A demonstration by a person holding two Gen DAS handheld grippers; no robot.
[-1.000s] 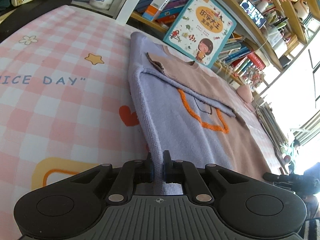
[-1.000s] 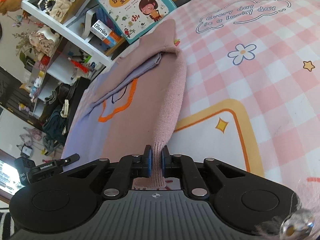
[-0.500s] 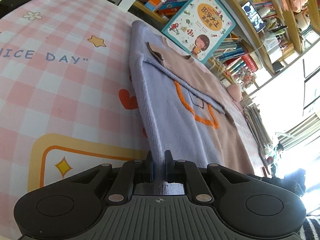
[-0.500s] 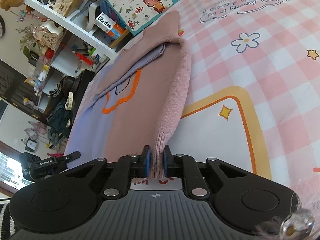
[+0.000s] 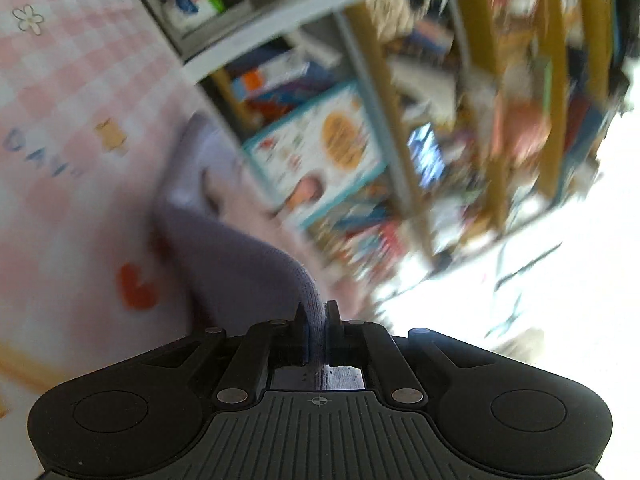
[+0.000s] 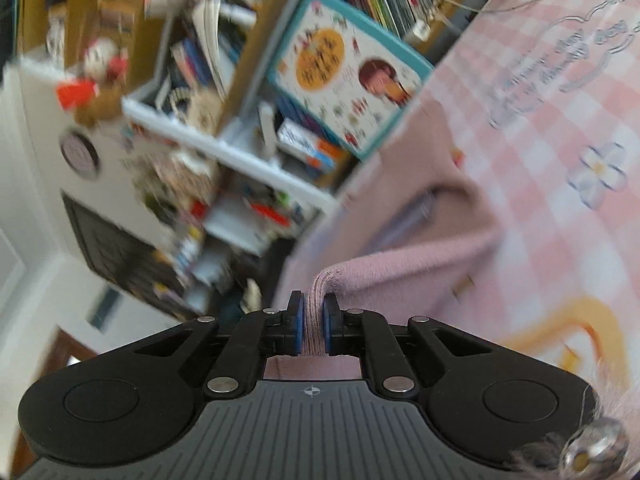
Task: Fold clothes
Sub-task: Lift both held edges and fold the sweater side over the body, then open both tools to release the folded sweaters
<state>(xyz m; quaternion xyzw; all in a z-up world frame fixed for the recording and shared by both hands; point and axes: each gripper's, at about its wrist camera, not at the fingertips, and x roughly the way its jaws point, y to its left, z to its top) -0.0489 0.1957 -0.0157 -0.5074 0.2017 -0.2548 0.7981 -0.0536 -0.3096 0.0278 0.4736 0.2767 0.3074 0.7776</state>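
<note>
A knitted sweater, lavender on one half (image 5: 240, 256) and pink on the other (image 6: 424, 256), lies on a pink checked sheet (image 5: 80, 92). My left gripper (image 5: 316, 312) is shut on the lavender hem, which rises from the bed and arches up into the pads. My right gripper (image 6: 313, 304) is shut on the pink hem, lifted the same way. Both views are blurred by motion. The sweater's far part still rests on the bed near the shelves.
A bookshelf (image 6: 224, 152) packed with books and toys stands right behind the bed. A teal-framed picture book (image 6: 348, 72) leans against it, also seen in the left wrist view (image 5: 320, 152). Printed checked sheet (image 6: 560, 140) extends to the right.
Both grippers have lifted their hems off the bed and tipped upward toward the shelves. The sweater's near edge now hangs in an arch instead of lying flat.
</note>
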